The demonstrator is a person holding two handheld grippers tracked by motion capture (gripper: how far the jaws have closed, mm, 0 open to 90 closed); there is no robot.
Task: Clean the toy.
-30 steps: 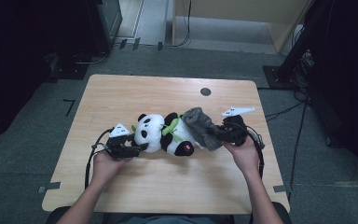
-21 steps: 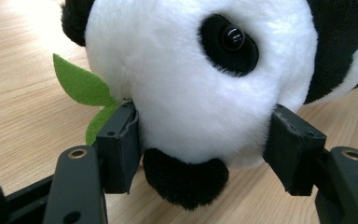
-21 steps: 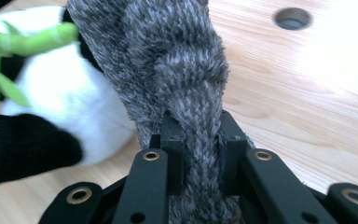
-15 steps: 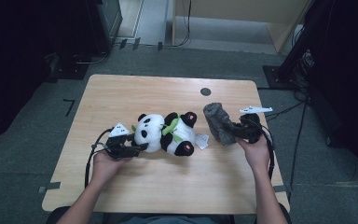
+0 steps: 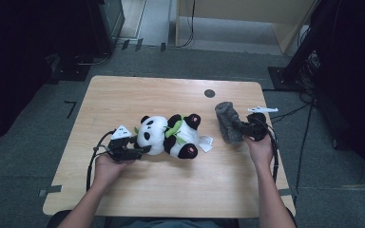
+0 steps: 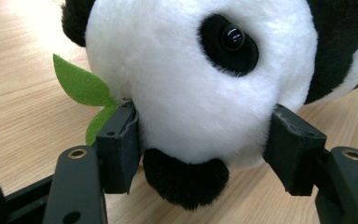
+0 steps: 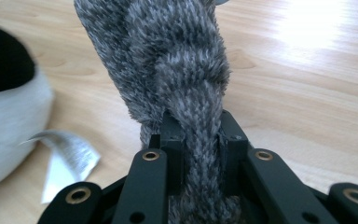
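The plush panda (image 6: 186, 93) is cut off at the top and right edges of the left gripper view. Beside the panda, its white tag (image 5: 206, 142) is too small to read. The grey fuzzy fabric (image 7: 177, 93) hides the right gripper's (image 7: 200, 135) pads.

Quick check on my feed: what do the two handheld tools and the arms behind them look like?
Both are matte black. The left tool and right tool each carry a pale three-cornered plate on top and trail a black cable. Up close, the linkage arms have brass-ringed holes and blocky black pads. The forearms are bare, no sleeves or gloves.
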